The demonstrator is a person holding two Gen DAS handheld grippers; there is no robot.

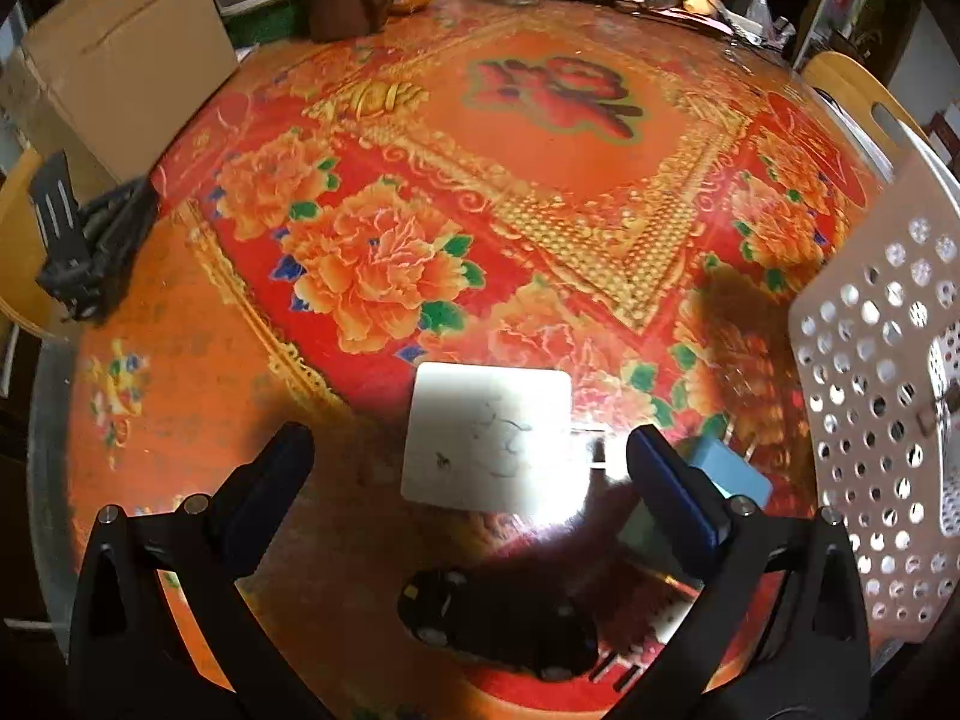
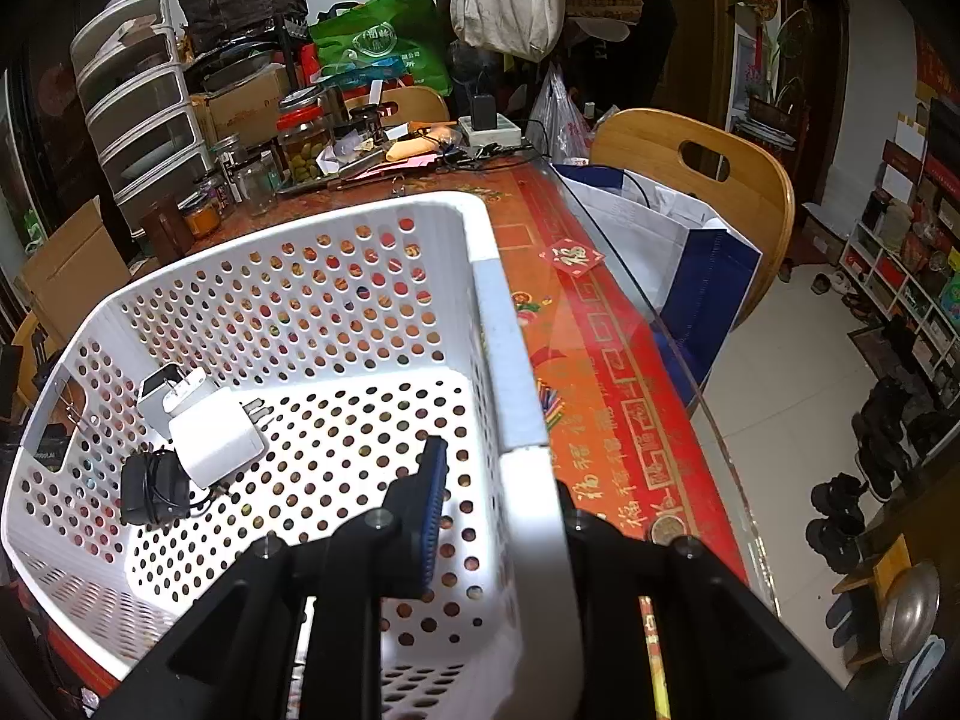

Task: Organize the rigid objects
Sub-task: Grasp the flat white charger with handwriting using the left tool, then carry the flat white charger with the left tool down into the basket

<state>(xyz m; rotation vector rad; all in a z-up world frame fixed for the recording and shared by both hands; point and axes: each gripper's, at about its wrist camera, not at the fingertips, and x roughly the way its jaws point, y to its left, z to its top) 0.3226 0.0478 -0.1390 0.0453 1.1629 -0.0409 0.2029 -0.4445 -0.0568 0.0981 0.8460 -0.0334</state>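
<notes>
The desk (image 1: 540, 180) wears a glossy red and orange cloth printed with orange peonies, green leaves and gold lattice borders, with a big red character at its centre. On it lies a plain white square plate (image 1: 489, 438), faintly marked with dark scribbles, and just beside it a pale blue block (image 1: 735, 471). The basket (image 2: 498, 360) is white, dotted all over with round holes. Inside it are two white chargers (image 2: 210, 429) and a black adapter (image 2: 150, 489). Both grippers are black with blue pads.

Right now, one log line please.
left gripper: open over white square block | right gripper: shut on basket wall | white charger inside
</notes>
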